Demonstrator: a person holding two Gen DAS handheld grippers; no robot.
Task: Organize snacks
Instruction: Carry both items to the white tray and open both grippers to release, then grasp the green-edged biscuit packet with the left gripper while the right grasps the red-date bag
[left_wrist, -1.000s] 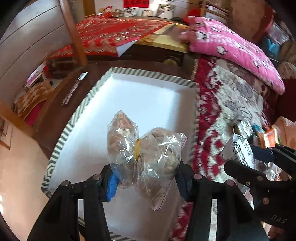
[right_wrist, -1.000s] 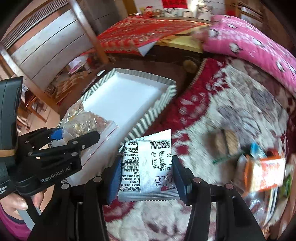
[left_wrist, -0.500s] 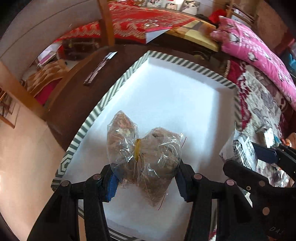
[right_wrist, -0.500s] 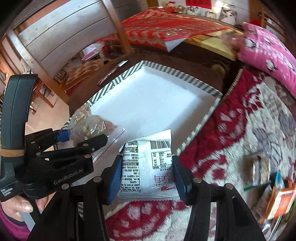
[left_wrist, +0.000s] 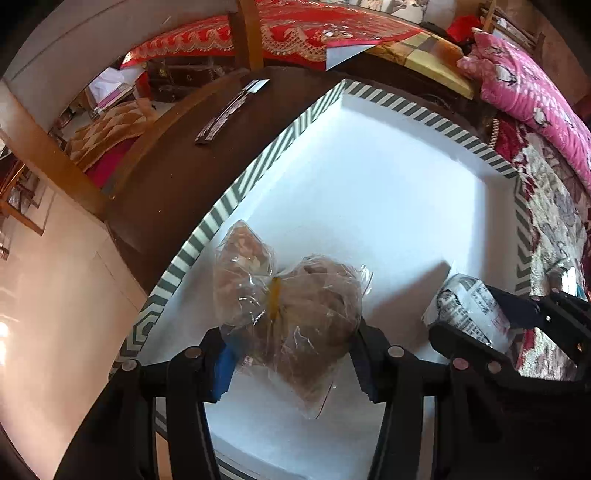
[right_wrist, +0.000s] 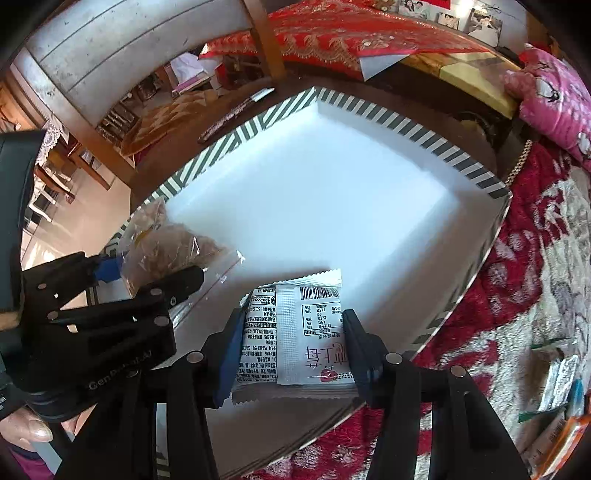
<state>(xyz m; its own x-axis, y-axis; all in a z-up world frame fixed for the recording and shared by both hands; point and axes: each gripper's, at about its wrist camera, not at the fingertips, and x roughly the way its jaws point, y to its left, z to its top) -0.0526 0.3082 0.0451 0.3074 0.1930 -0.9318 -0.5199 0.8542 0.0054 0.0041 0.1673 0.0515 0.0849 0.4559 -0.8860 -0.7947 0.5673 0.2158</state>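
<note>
White box (left_wrist: 369, 192) with striped rim, bare inside, fills mid-frame. Left tool (left_wrist: 291, 350) grips a clear bag of brown snacks (left_wrist: 291, 314) (lower centre, over the box); right tool (right_wrist: 291, 347) grips a white printed packet (right_wrist: 295, 332).

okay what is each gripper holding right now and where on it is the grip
The left gripper pinches the clear bag of brown snacks across its lower bulge. The right gripper clamps the white printed snack packet by its two side edges.
</note>
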